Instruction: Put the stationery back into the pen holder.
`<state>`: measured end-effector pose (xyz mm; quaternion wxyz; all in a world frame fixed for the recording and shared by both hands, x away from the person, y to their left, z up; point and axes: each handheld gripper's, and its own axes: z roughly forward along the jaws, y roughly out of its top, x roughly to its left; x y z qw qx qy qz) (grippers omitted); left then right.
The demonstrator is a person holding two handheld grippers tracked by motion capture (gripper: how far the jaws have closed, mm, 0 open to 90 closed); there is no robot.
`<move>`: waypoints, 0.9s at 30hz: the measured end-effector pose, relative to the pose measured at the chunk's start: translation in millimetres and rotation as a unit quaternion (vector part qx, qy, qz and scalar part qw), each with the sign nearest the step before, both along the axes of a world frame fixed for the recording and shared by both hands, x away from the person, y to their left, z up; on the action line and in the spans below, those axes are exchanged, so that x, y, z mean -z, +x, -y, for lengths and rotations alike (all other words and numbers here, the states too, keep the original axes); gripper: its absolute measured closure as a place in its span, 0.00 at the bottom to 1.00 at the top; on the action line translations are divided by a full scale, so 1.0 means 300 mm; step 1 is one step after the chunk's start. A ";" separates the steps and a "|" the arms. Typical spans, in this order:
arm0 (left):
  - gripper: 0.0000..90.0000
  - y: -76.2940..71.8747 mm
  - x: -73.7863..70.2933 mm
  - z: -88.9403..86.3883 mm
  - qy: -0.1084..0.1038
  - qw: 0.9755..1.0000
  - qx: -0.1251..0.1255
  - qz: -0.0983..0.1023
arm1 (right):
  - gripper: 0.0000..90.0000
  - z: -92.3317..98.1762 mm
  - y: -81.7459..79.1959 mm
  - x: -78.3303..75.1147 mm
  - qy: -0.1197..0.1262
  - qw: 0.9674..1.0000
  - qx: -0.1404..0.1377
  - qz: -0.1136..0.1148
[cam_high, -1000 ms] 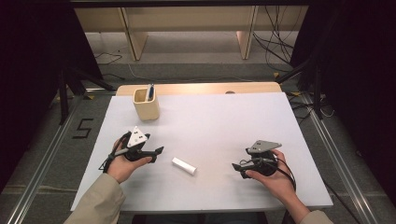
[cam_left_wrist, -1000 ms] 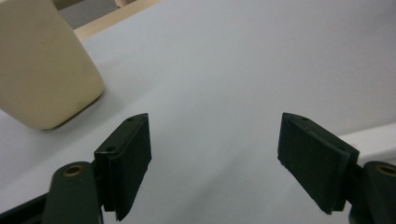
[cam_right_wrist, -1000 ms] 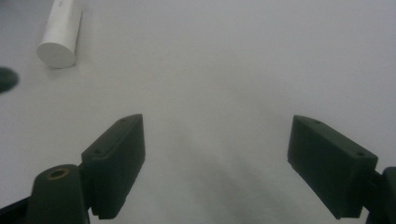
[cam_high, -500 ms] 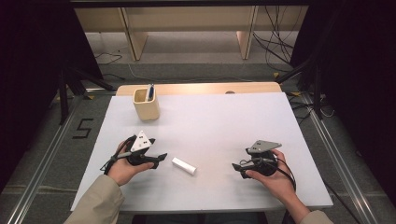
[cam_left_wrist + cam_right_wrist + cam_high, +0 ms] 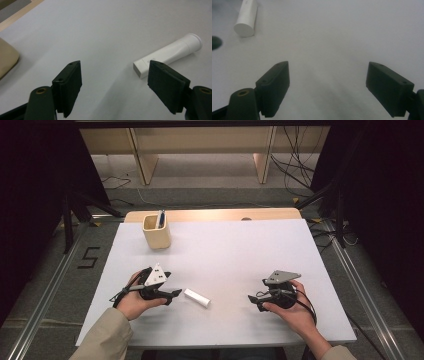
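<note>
Right now the left gripper [image 5: 172, 293] sits low over the worktop [image 5: 225, 250] with its jaws spread wide, nothing between them. From the left gripper view, the left gripper [image 5: 117, 82] frames bare white surface, and the white tube [image 5: 167, 55] lies just past the right-hand jaw, its flat crimped end nearest that jaw and its round cap end pointing away. Jaw and tube look very close, though no contact can be made out. In the high view the white tube [image 5: 197, 297] lies flat on the worktop just beside the left gripper's tips, angled slightly, roughly between the two hands but much nearer the left one.

Over to the right gripper [image 5: 254, 300], held low near the front edge of the worktop, well apart from the tube. In the right gripper view the right gripper [image 5: 328, 82] also stands wide open and empty, bare worktop between the jaws, and the white tube [image 5: 246, 17] shows farther off at the upper left, round end toward the camera.

Further out, a beige cup [image 5: 156, 231] stands upright toward the far left of the worktop, with a pen [image 5: 160, 218] standing in it. A corner of that beige cup [image 5: 7, 60] shows at the left edge of the left gripper view.
</note>
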<state>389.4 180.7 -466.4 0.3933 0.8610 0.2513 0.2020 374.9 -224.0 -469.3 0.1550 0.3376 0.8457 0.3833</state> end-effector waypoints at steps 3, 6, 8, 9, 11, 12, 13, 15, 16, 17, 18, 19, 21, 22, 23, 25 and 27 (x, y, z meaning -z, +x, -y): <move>0.30 -0.003 0.003 0.000 0.004 1.000 0.002 -0.003 | 0.23 -0.016 -0.006 0.000 0.004 1.000 -0.005 0.001; 0.30 -0.003 0.005 -0.003 0.003 1.000 -0.003 -0.003 | 0.25 -0.045 -0.016 0.000 0.007 1.000 -0.016 0.013; 0.30 -0.001 0.004 -0.006 0.000 1.000 -0.008 -0.001 | 0.26 -0.068 -0.022 0.003 0.009 0.999 -0.026 0.018; 0.30 -0.001 0.005 -0.007 -0.004 1.000 -0.011 -0.001 | 0.26 -0.081 -0.025 0.006 0.012 0.999 -0.030 0.019; 0.30 0.000 0.004 -0.008 -0.003 1.000 -0.013 -0.001 | 0.26 -0.107 -0.030 0.012 0.015 0.999 -0.041 0.018; 0.30 0.000 0.005 -0.007 -0.004 1.000 -0.014 0.000 | 0.26 -0.121 -0.031 0.017 0.018 0.999 -0.047 0.017; 0.30 0.001 0.005 -0.008 -0.003 1.000 -0.015 -0.002 | 0.27 -0.134 -0.032 0.021 0.019 0.998 -0.052 0.017; 0.30 0.002 0.009 -0.006 -0.003 1.000 -0.017 -0.002 | 0.28 -0.163 -0.033 0.030 0.024 0.998 -0.063 0.014; 0.30 0.002 0.011 -0.006 -0.003 1.000 -0.018 -0.003 | 0.28 -0.179 -0.033 0.034 0.027 0.997 -0.068 0.011; 0.30 0.003 0.014 -0.005 -0.003 1.000 -0.019 -0.004 | 0.29 -0.195 -0.033 0.037 0.031 0.997 -0.073 0.008; 0.30 0.003 0.015 -0.005 -0.004 1.000 -0.019 -0.006 | 0.29 -0.214 -0.034 0.039 0.033 0.996 -0.078 0.009; 0.30 0.003 0.016 -0.006 -0.001 1.000 -0.018 -0.007 | 0.30 -0.233 -0.036 0.042 0.034 0.996 -0.085 0.012; 0.30 0.003 0.017 -0.007 -0.002 1.000 -0.021 -0.007 | 0.30 -0.275 -0.040 0.047 0.031 0.995 -0.097 0.015; 0.30 0.003 0.016 -0.008 0.000 1.000 -0.020 -0.006 | 0.31 -0.294 -0.040 0.049 0.028 0.994 -0.104 0.016; 0.30 0.003 0.017 -0.007 -0.003 1.000 -0.021 -0.006 | 0.31 -0.313 -0.041 0.052 0.029 0.994 -0.108 0.014; 0.30 0.003 0.017 -0.007 -0.003 1.000 -0.021 -0.006 | 0.32 -0.347 -0.039 0.059 0.023 0.993 -0.117 0.014; 0.30 0.003 0.019 -0.009 0.000 1.000 -0.020 -0.006 | 0.32 -0.374 -0.037 0.064 0.022 0.992 -0.122 0.014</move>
